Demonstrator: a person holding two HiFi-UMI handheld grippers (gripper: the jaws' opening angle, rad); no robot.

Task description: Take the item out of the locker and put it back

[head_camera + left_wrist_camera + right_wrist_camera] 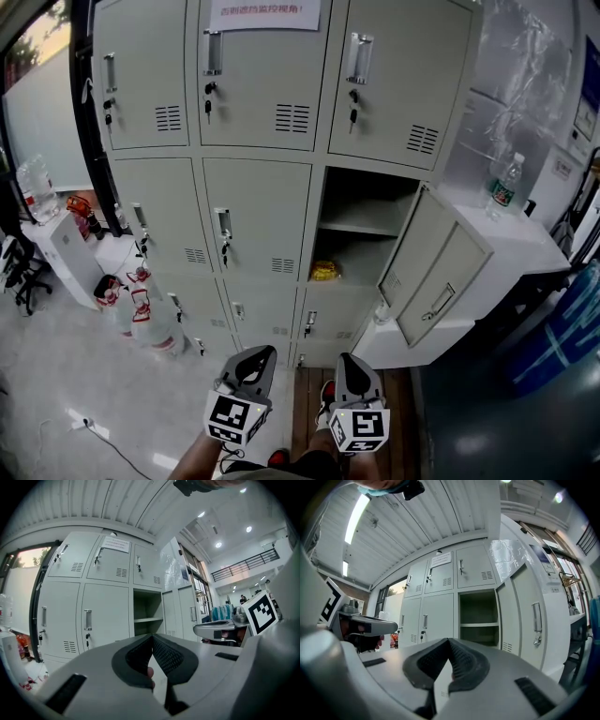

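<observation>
A small yellow item (pixel 325 271) lies on the lower level of the open locker (pixel 361 230), below its inner shelf. The locker door (pixel 433 268) is swung out to the right. Both grippers are held low, side by side and well short of the locker, pointing toward it. My left gripper (pixel 255 354) has its jaws together with nothing between them, as its own view (pixel 151 637) shows. My right gripper (pixel 349 361) is likewise shut and empty (pixel 449 641). In both gripper views the open locker (pixel 147 616) (pixel 478 616) is ahead, and the yellow item is not visible.
The other locker doors are closed, with keys in several locks. A water bottle (pixel 504 183) stands on the white cabinet (pixel 525 246) to the right of the open door. Spray bottles (pixel 131 302) stand on the floor at the lower left, beside a white desk (pixel 66 251).
</observation>
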